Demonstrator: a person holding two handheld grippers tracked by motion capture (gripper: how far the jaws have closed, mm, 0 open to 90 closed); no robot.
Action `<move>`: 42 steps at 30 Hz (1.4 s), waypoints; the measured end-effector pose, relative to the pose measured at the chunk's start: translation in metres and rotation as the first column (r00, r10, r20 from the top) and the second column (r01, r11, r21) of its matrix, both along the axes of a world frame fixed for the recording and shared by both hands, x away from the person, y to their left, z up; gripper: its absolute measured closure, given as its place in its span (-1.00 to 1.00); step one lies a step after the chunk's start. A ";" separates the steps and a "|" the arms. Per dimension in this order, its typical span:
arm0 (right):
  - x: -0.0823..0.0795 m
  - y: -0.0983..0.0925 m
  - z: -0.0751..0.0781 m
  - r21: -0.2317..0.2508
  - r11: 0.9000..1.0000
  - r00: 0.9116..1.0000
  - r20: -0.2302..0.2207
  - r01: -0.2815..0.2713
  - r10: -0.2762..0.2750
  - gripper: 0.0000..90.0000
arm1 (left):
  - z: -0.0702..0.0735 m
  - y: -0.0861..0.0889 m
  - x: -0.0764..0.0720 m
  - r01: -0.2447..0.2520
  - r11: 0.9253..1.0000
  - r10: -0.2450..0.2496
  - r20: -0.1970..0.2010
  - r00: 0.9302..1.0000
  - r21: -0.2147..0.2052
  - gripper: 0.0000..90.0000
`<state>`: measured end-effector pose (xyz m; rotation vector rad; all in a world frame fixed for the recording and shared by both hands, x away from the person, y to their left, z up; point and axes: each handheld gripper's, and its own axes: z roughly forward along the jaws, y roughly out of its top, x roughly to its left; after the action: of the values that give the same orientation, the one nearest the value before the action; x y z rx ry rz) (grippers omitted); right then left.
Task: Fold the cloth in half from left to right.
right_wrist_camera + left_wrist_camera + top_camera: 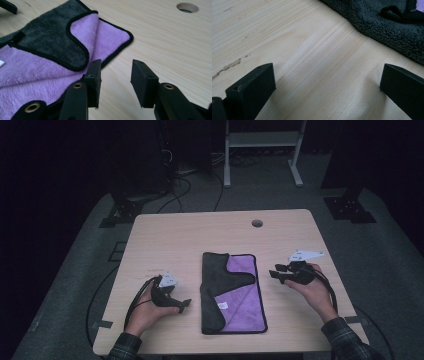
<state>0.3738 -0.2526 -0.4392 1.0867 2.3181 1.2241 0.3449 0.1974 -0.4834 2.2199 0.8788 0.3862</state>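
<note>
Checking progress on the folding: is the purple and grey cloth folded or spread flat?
Partly folded: the cloth lies on the table with a grey flap turned over its purple side, in one uneven fold.

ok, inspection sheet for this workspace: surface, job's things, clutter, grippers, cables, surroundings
Surface: wooden table, round hole near far edge.
Job's things: purple and grey cloth, partly folded, flat at centre.
Clutter: nothing seen.
Grippers: left gripper open, empty, left of cloth; right gripper open, empty, right of cloth.
Cables: one trails from each gripper; more on the floor behind.
Surroundings: dark room, grey floor, white frame behind.
</note>
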 end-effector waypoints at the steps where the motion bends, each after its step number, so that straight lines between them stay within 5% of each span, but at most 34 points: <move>1: 0.001 0.003 0.001 0.007 1.000 1.000 0.000 -0.007 0.007 0.34 | 0.000 0.000 0.000 0.000 1.000 0.000 0.000 1.000 0.000 -1.00; 22: 0.033 0.068 0.005 0.028 0.991 0.991 -0.008 -0.130 0.131 0.41 | 0.000 0.000 0.000 -0.004 1.000 0.004 0.001 1.000 0.000 -1.00; 42: 0.053 0.134 -0.018 -0.015 0.979 0.978 -0.036 -0.206 0.205 0.39 | 0.000 0.000 0.000 -0.007 1.000 0.007 0.003 1.000 -0.003 -1.00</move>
<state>0.4266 -0.1183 -0.4570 0.8858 2.5141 1.2617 0.3448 0.1971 -0.4837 2.2135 0.8850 0.3915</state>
